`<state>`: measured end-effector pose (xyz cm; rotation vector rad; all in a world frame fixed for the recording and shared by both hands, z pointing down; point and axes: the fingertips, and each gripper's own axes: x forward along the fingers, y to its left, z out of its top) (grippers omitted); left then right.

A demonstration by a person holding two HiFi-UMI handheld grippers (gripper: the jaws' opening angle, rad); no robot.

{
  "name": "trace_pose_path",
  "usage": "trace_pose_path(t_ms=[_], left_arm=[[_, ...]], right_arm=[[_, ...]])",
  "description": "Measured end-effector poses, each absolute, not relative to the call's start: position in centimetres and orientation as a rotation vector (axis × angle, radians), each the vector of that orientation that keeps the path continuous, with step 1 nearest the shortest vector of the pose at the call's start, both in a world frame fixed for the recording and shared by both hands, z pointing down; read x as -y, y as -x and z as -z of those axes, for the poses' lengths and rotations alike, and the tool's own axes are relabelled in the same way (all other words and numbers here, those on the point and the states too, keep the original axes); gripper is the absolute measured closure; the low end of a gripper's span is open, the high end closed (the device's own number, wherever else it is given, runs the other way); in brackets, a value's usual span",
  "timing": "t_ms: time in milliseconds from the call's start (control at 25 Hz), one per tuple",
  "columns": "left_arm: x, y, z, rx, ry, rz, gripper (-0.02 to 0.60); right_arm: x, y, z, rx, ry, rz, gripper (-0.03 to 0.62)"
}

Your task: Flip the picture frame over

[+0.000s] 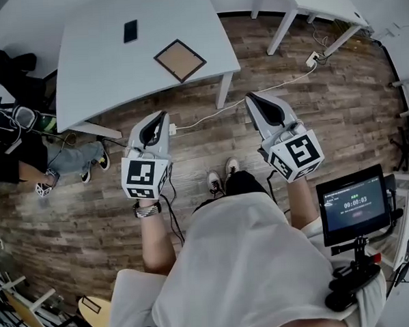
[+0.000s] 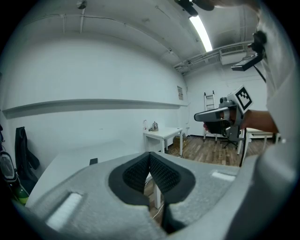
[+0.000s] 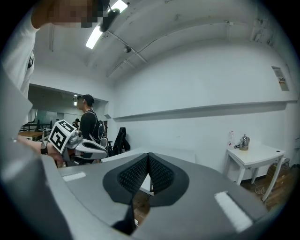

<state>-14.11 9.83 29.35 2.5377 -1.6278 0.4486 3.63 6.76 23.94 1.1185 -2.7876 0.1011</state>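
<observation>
picture frame (image 1: 180, 59): flat on tabletop (image 1: 96, 56), near front corner, brown face up
left tool (image 1: 162, 116): clenched, empty, over floor, well apart from frame
right tool (image 1: 251, 97): clenched, empty, over floor
phone (image 1: 130, 30): on tabletop, behind frame

phone (image 1: 130, 30): on grey table (image 1: 97, 69) | white cable (image 1: 219, 111): across wood floor (image 1: 345, 104) | lit screen (image 1: 354, 205): right edge

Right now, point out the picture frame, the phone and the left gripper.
picture frame (image 1: 179, 59), head view, on its brown centre panel.
phone (image 1: 130, 31), head view, on the middle of its dark face.
left gripper (image 1: 163, 116), head view, at its closed jaw tips.
</observation>
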Motion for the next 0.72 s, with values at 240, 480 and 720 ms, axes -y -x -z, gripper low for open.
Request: trace_pose_path(t_ms=[240, 480, 720], left_arm=[[-2.4, 11.3, -32.4, 1.596, -2.492, -0.552, 0.581], [0.3, 11.0, -33.0, 1.618, -2.466, -0.606, 0.580], [0.1, 11.4, -32.5, 1.673, -2.461, -0.769, 0.580]], right_arm=[[1.2, -5.9, -27.5, 2.785, -1.068, -0.191, 0.592], [4.2, -5.9, -28.3, 2.802, -1.017, -0.183, 0.592], [4.3, -5.3, -28.6, 2.849, -0.972, -0.201, 0.591]])
